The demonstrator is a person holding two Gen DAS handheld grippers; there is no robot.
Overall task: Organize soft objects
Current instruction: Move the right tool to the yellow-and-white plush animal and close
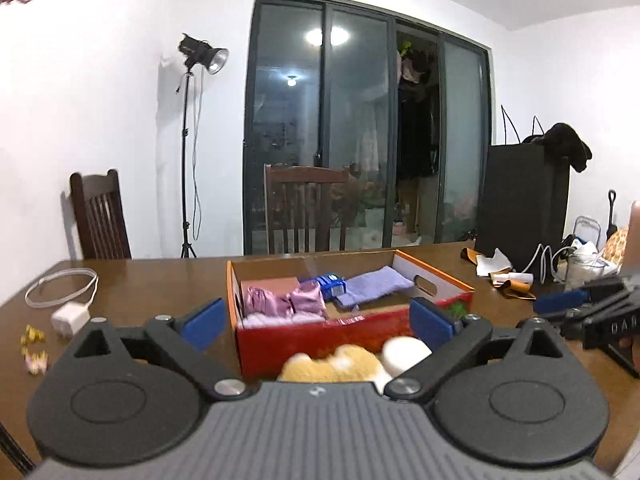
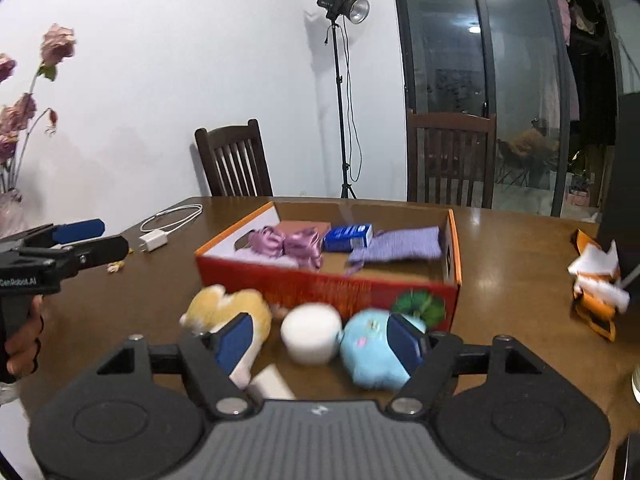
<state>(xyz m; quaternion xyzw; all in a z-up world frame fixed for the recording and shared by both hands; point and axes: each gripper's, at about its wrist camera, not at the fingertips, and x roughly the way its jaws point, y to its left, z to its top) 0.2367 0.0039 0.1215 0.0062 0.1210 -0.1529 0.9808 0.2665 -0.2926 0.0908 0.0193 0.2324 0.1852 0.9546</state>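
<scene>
The right gripper point(image 2: 322, 338), jaws spread, brackets the white plush point(image 2: 311, 332) before the box point(image 2: 320, 284) (left gripper point(image 1: 316, 320) likewise spread), seemingly to box it.

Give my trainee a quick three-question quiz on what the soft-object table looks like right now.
1. True or false: the blue plush already lies inside the red box.
2. Which item sits between the tan plush and the blue plush: A) white charger, B) white round plush, C) purple pouch?
3. Fill in: both the left gripper and the right gripper are ____.

Key: 1 false, it lies on the table in front of the box; 2 B; 3 open.
</scene>
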